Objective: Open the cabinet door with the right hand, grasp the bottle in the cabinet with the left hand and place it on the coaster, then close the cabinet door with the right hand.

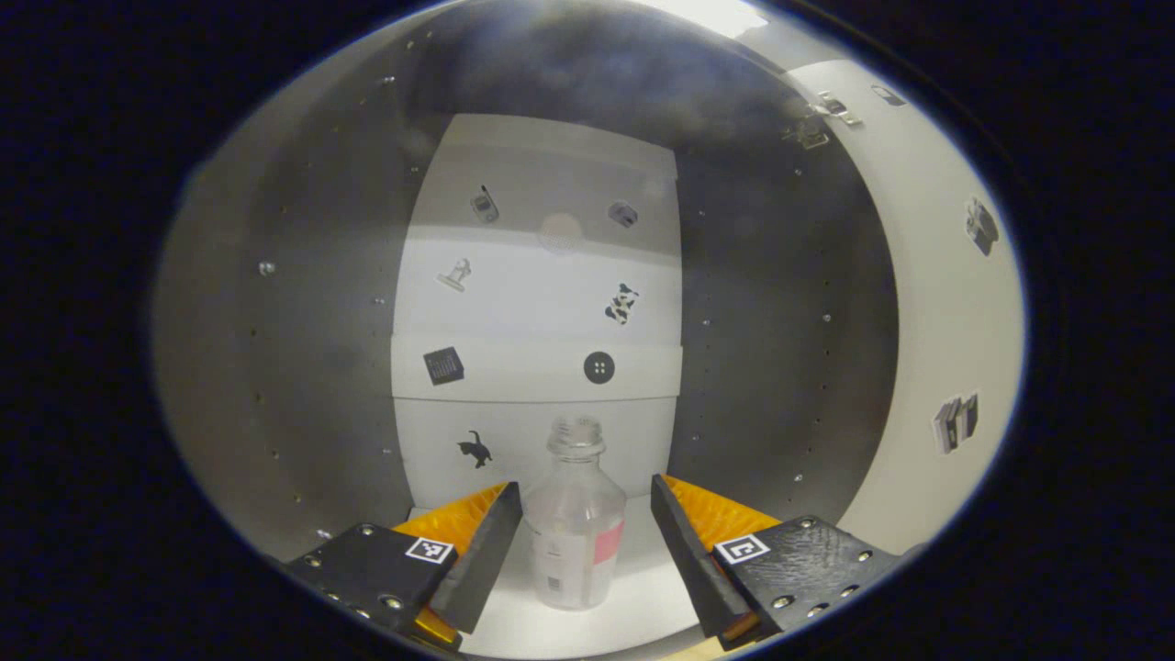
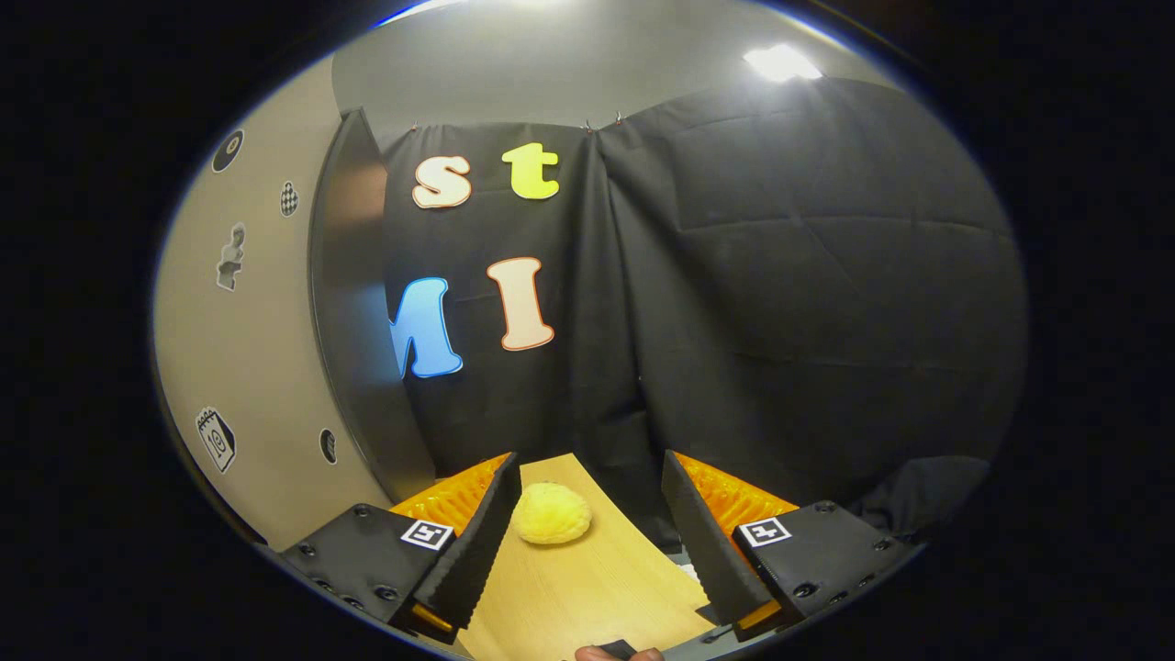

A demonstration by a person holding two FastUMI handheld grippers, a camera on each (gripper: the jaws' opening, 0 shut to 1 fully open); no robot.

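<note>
In the left gripper view a clear capless bottle (image 1: 575,523) with a pink-and-white label stands upright on the white cabinet floor (image 1: 633,610). My left gripper (image 1: 586,542) is open, one finger on each side of the bottle, with small gaps showing. The cabinet door (image 1: 945,321) stands open at the right, stickers on its inner face. In the right gripper view my right gripper (image 2: 587,537) is open over a wooden tabletop (image 2: 587,588) with nothing between its fingers. A round yellow coaster (image 2: 551,514) lies just ahead, near the left finger. The open cabinet door (image 2: 252,349) stands at the left.
The cabinet's dark side walls (image 1: 312,367) close in on both sides of the left gripper. Its white back panel (image 1: 542,303) carries several small stickers. In the right gripper view black cloth (image 2: 789,303) hangs behind the table, and a fingertip (image 2: 610,654) shows at the bottom edge.
</note>
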